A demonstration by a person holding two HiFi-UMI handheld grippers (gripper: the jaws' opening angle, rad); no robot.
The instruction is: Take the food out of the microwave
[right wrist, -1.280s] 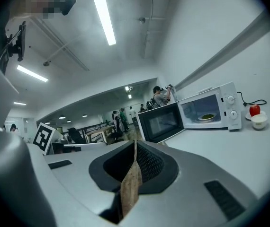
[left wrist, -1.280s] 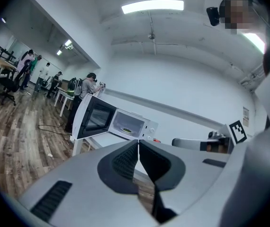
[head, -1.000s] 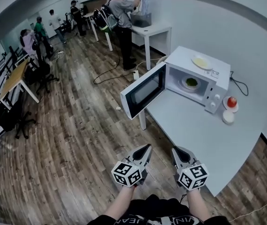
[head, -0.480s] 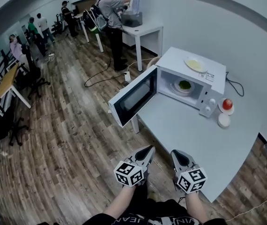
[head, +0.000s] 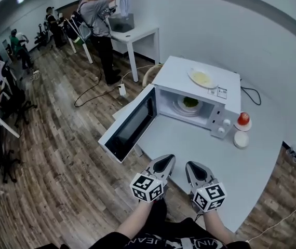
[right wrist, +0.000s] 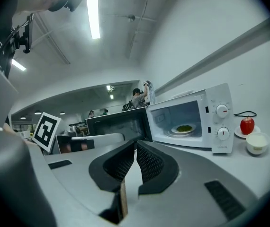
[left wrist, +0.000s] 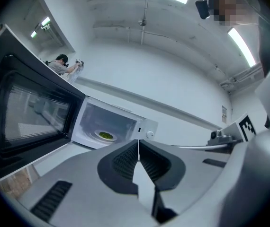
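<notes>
A white microwave (head: 213, 87) stands on a white table (head: 241, 165) with its door (head: 128, 124) swung wide open to the left. Inside it a plate of green food (head: 190, 102) rests on the turntable; the same food (left wrist: 106, 135) (right wrist: 184, 128) shows in both gripper views. My left gripper (head: 169, 160) and right gripper (head: 189, 166) hover side by side over the table's near edge, well short of the microwave. Both are shut and hold nothing.
A plate with yellow food (head: 202, 78) lies on the microwave's top. Right of the microwave are a red apple on a saucer (head: 243, 119) and a white bowl (head: 241, 139). A person (head: 98, 19) stands at another white table (head: 135, 35) behind. A power cord (head: 93, 87) trails across the wooden floor.
Both grippers and the head have moved forward toward the table; the microwave now sits closer and more central in the head view. The jaws stayed shut.
</notes>
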